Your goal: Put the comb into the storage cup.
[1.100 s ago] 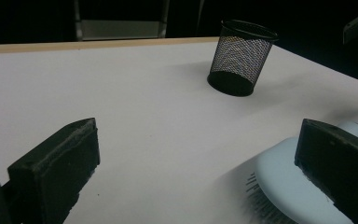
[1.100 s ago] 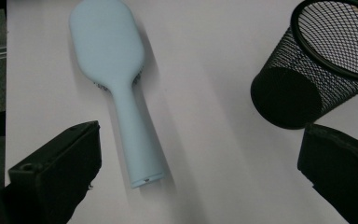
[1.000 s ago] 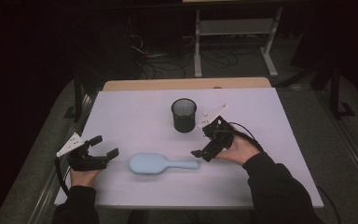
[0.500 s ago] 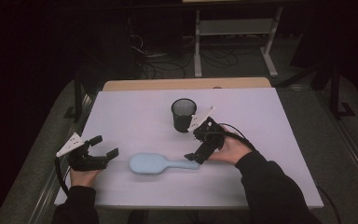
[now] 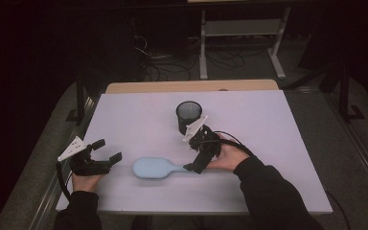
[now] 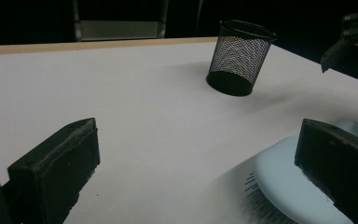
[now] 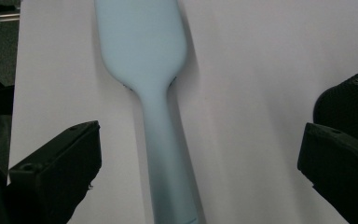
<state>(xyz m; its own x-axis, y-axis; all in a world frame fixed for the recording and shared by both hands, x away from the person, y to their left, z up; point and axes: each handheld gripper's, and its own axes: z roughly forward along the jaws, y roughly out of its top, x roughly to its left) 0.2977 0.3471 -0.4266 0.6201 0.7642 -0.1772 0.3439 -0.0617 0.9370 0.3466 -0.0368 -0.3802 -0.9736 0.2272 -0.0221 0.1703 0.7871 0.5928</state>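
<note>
A light blue hairbrush [image 5: 158, 168] [image 7: 142, 46] lies bristles down on the white table top [image 5: 268, 124], with its handle pointing right. My right gripper [image 5: 195, 155] [image 7: 200, 149] is open at the handle's end, and the handle runs up between its jaws in the right gripper view, untouched by either. A black mesh cup [image 5: 188, 116] [image 6: 240, 56] [image 7: 354, 107] stands upright just behind that gripper. My left gripper [image 5: 107, 150] [image 6: 200, 144] is open near the table's left edge, a little left of the brush head [image 6: 289, 186], with nothing between its jaws.
The white top sits on a wooden table whose far edge [image 5: 191, 86] shows behind it. A metal stand [image 5: 239, 33] and cables lie on the dark floor beyond. The right gripper [image 6: 345, 42] shows at the upper right of the left gripper view.
My right gripper has moved left and toward me, from beside the cup to the end of the brush handle. The left gripper, brush and cup have stayed put.
</note>
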